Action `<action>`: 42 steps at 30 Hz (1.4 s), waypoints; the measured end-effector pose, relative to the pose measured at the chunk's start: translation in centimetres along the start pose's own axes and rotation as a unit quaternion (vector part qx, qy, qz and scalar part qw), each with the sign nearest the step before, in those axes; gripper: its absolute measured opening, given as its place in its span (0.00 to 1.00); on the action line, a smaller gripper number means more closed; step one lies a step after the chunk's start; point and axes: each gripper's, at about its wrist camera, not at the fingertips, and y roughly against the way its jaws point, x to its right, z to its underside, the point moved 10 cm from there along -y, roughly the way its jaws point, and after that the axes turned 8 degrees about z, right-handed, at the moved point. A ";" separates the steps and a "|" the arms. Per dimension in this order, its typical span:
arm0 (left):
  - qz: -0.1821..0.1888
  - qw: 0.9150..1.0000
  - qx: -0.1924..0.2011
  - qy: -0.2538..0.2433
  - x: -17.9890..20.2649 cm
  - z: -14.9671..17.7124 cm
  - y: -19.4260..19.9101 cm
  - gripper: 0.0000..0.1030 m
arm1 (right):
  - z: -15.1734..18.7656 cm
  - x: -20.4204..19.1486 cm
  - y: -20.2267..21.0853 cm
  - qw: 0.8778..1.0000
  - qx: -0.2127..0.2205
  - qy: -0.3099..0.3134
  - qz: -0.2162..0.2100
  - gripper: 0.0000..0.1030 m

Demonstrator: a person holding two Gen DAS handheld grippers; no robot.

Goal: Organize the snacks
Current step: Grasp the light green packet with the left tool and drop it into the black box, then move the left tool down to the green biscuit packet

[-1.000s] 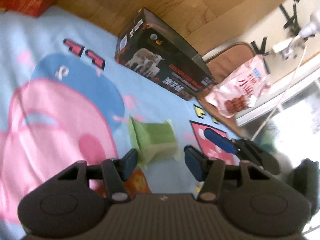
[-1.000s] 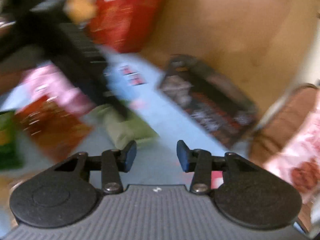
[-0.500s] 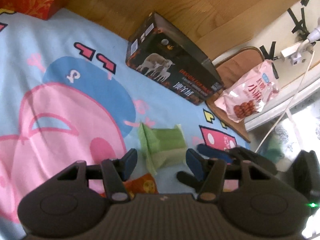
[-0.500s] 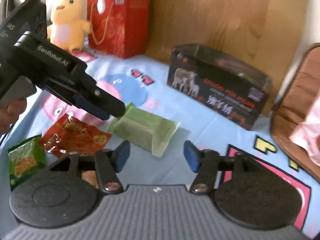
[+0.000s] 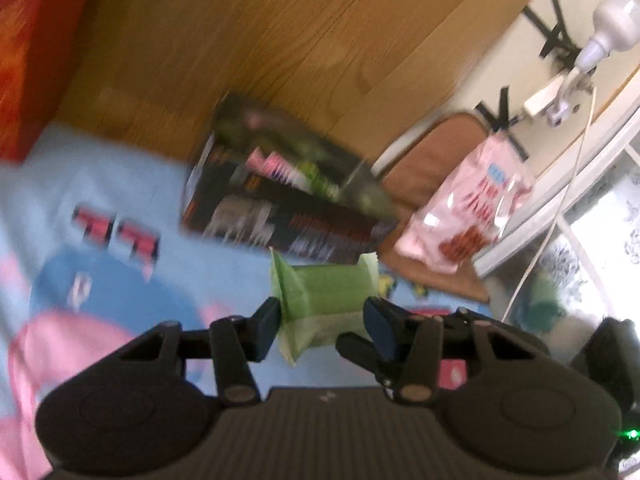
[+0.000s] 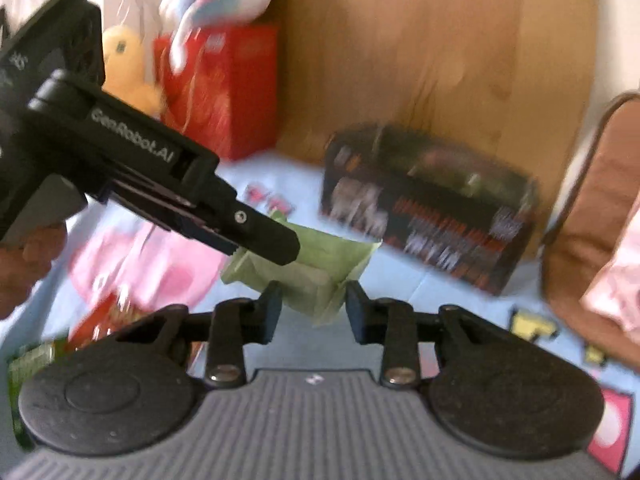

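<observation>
A green snack packet (image 5: pixel 326 296) sits between the fingers of my left gripper (image 5: pixel 324 326), which touch its sides; it looks lifted off the blue cartoon mat (image 5: pixel 120 208). In the right wrist view the left gripper (image 6: pixel 264 240) holds the packet (image 6: pixel 320 264) just ahead of my right gripper (image 6: pixel 314 308), which is open and empty. A black box with sheep pictures (image 5: pixel 280 208) stands beyond; it also shows in the right wrist view (image 6: pixel 432 208). A pink snack bag (image 5: pixel 472 216) lies on a brown cushion.
A red snack packet (image 6: pixel 104 320) and a green one (image 6: pixel 28 364) lie at the left on the mat. A red gift bag (image 6: pixel 224 92) and plush toys stand against the wooden wall (image 6: pixel 420 48). A brown cushion (image 5: pixel 432 148) is at the right.
My left gripper has closed in on the green packet and raised it towards the black box. My right gripper has moved closer to the packet. The views are blurred by motion.
</observation>
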 end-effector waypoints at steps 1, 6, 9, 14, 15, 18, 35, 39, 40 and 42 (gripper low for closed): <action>-0.003 1.000 0.007 -0.011 0.5 -1.2 -0.4 0.44 | -0.9 0.6 0.0 1.000 0.011 -0.003 0.008 0.35; -0.022 0.997 0.058 -0.046 1.3 -7.7 -2.5 0.51 | -5.2 3.9 -2.6 0.997 0.045 -0.028 0.053 0.35; -0.042 0.996 0.074 -0.016 -0.7 -10.3 -3.8 0.65 | -7.3 5.3 -5.7 0.997 0.039 -0.052 0.051 0.40; -0.031 0.997 0.075 -0.009 -2.1 -8.3 -1.3 0.65 | -6.7 7.4 -5.9 0.993 0.017 -0.112 0.036 0.40; -0.031 0.997 0.075 -0.010 -2.3 -7.6 -0.5 0.65 | -6.1 7.5 -5.1 0.993 0.018 -0.116 0.031 0.40; -0.016 0.998 0.059 0.005 -3.0 -4.4 1.5 0.65 | -3.3 7.9 -2.9 0.991 0.005 -0.129 0.023 0.41; -0.021 0.998 0.026 0.060 -3.6 13.2 14.3 0.68 | 6.6 -6.4 9.1 0.976 -0.018 -0.119 -0.183 0.64; -0.023 0.997 0.022 0.071 -3.5 15.6 15.8 0.68 | 7.1 -9.2 10.1 0.985 -0.013 -0.028 -0.170 0.64; -0.022 0.997 0.022 0.074 -3.5 16.0 16.0 0.68 | 7.4 -9.5 10.1 0.986 -0.018 -0.013 -0.164 0.64; -0.017 0.997 0.024 0.075 -3.3 16.5 16.3 0.67 | 7.5 -9.9 10.0 0.986 -0.023 -0.003 -0.164 0.64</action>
